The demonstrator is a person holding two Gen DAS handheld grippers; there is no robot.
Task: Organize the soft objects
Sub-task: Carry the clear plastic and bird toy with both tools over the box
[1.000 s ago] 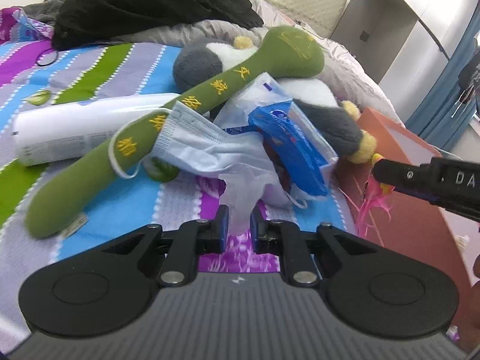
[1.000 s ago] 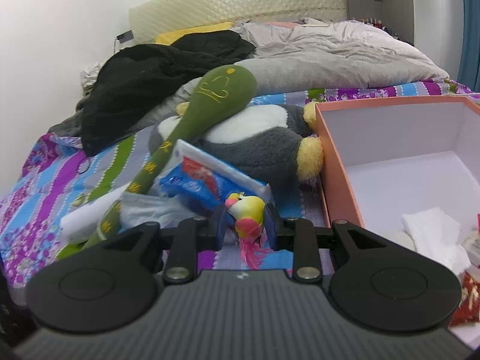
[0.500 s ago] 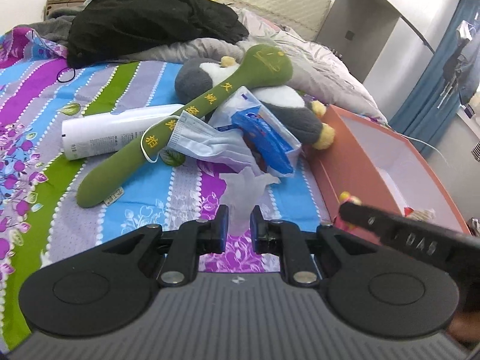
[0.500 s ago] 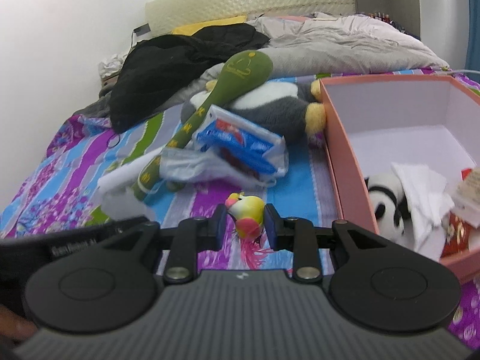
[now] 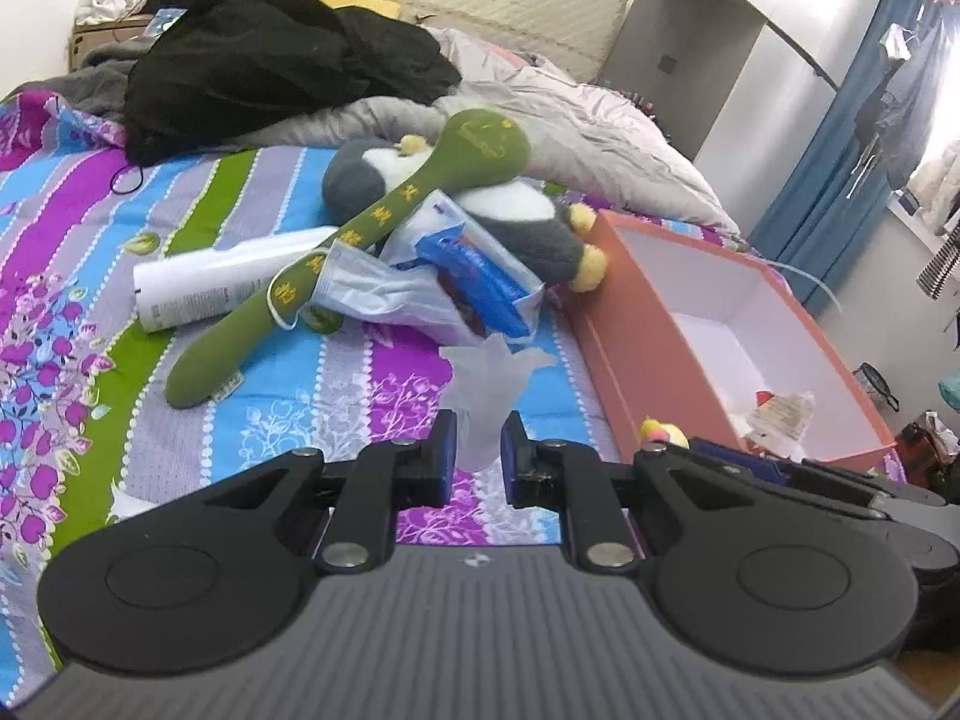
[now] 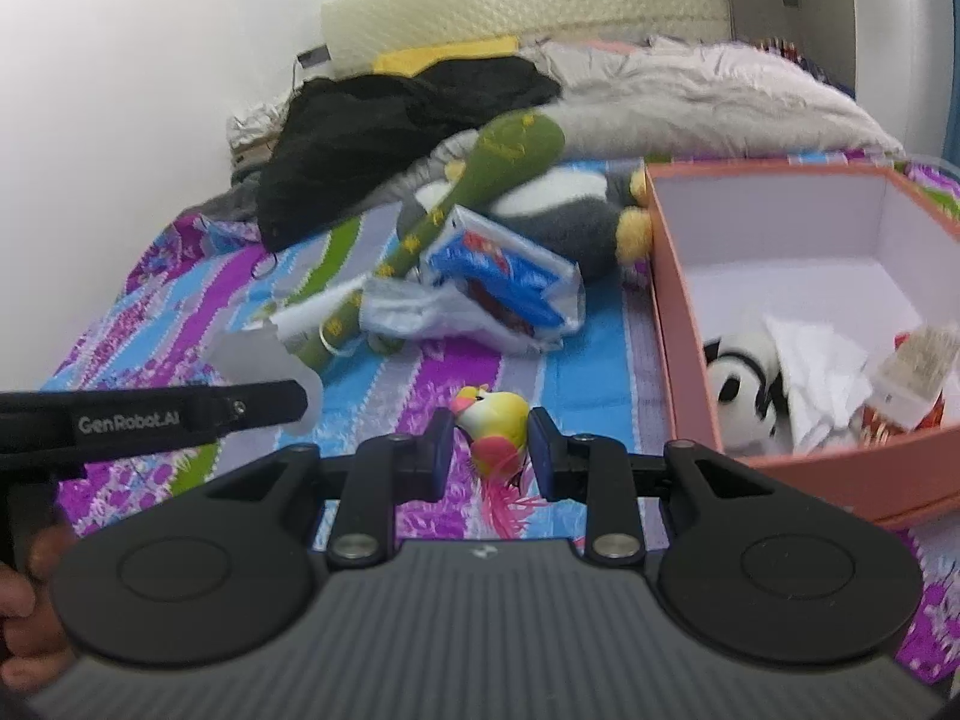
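My left gripper is shut on a thin translucent plastic glove and holds it above the striped bedspread; it also shows from the side in the right wrist view. My right gripper is shut on a small yellow and pink toy bird with pink tail feathers. The pink box stands to the right, with a panda plush and white cloth inside. On the bed lie a long green plush, a grey and white penguin plush, a face mask and a blue packet.
A white tube lies under the green plush. Black clothing and a grey quilt are piled at the head of the bed. A grey cabinet and blue curtains stand beyond the bed.
Both grippers have pulled back and risen from the pile, each keeping its hold. The pile looks smaller and the box interior has come into the right wrist view.
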